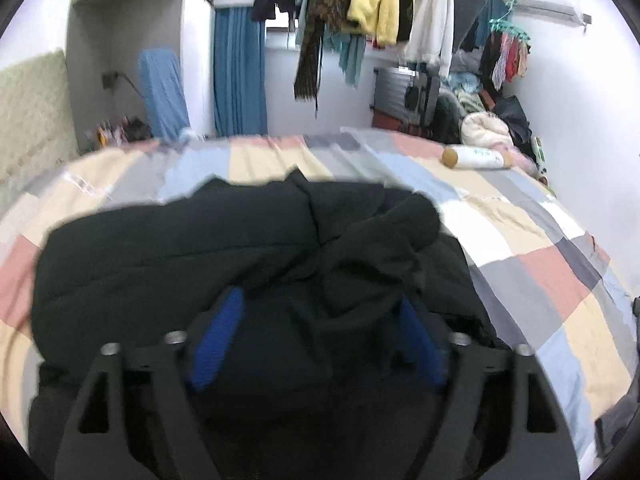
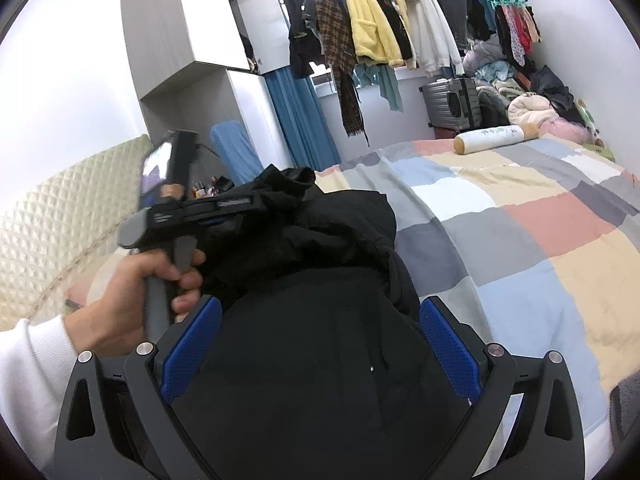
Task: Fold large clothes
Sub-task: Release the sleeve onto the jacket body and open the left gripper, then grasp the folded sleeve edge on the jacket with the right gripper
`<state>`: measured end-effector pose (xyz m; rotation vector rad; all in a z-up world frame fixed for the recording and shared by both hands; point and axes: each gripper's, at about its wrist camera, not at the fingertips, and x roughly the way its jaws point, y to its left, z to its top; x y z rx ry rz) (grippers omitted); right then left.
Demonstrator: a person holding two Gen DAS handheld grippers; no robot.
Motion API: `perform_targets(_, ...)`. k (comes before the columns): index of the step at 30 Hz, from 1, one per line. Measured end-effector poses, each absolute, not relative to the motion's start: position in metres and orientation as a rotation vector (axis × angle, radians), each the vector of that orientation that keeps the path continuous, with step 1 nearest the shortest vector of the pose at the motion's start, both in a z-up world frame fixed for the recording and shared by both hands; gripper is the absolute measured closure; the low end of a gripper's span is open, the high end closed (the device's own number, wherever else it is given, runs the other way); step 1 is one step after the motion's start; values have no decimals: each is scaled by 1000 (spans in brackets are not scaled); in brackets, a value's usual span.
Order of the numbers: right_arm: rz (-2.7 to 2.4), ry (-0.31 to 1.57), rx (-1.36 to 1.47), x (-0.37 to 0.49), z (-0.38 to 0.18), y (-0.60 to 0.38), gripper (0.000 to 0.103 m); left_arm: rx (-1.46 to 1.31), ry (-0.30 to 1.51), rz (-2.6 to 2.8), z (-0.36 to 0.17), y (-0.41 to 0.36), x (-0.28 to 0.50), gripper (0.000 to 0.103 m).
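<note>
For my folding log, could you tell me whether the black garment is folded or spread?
Neither: the black garment lies bunched and rumpled on the bed.

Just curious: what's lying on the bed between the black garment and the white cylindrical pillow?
Only bare patchwork bedcover between black garment and pillow, in the right wrist view.

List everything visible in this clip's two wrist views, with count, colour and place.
Black padded garment: one, black, bunched on the bed between both grippers.
Patchwork checked bedspread: one, pastel squares, covering the bed.
White cylindrical bolster pillow: one, white with tan ends, far end of bed.
Hanging clothes on a rail: many, yellow, white, brown, black, above the window.
Grey hard-shell suitcase: one, by the far wall.
Blue curtain: one, beside the wardrobe.
Left hand-held gripper: blue pads, wide around the garment.
Right hand-held gripper: blue pads, apart, around the garment.
</note>
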<state>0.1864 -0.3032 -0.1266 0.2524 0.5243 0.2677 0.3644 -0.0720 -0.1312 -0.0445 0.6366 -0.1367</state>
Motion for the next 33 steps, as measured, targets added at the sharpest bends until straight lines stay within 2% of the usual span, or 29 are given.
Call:
perform_targets(16, 294, 501, 187, 177, -115, -281, 3, -112, 528, -74, -62, 5, 260, 23)
perform_targets(26, 331, 530, 151, 183, -100, -264, 3, -115, 502, -38, -77, 58, 179, 23)
perform_targets(33, 356, 614, 125, 257, -99, -236, 3, -243, 478, 7, -109, 102, 165, 23)
